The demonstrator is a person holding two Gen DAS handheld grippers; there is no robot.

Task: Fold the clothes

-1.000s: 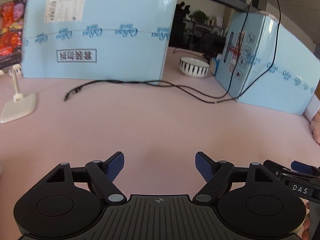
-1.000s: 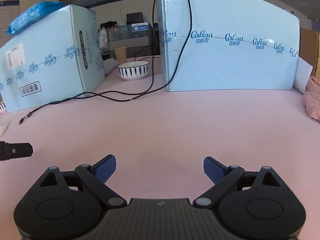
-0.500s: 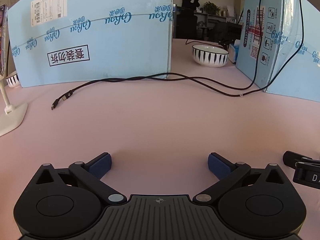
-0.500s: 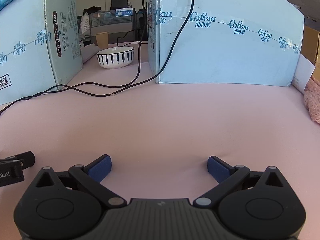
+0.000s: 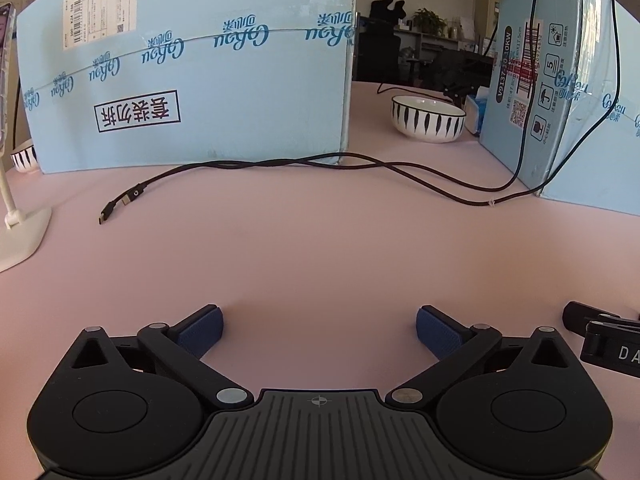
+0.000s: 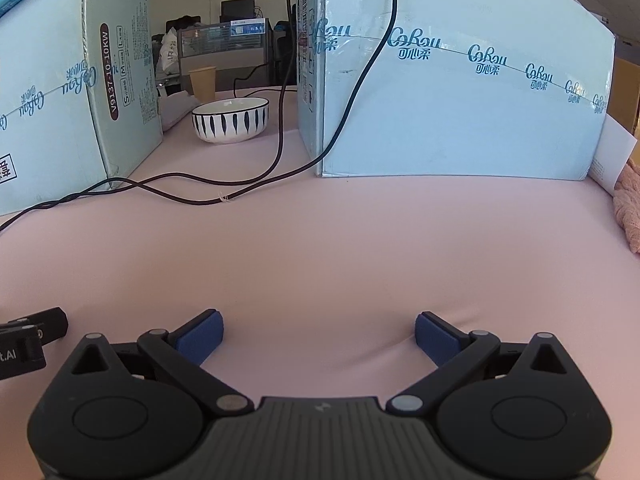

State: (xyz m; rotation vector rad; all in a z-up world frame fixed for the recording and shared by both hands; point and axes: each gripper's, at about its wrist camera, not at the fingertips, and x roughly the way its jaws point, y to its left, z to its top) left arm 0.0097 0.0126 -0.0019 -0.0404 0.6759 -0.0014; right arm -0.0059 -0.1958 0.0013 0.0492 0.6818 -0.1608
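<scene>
Both claws (image 5: pixel 319 328) (image 6: pixel 319 334) have spread wide, empty; only right view shows pink cloth (image 6: pixel 628 208).

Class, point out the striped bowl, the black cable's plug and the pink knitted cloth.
striped bowl (image 6: pixel 230 120): right wrist view, striped outer wall.
black cable's plug (image 5: pixel 105 215): left wrist view, free end.
pink knitted cloth (image 6: pixel 628 208): right wrist view, visible edge.

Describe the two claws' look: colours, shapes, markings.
Both match: the left claw and right claw are matte black with two round discs, a ribbed centre plate, silver pivot pins, angled link arms and blue textured pads. White lettering shows on each neighbour's side.
</scene>
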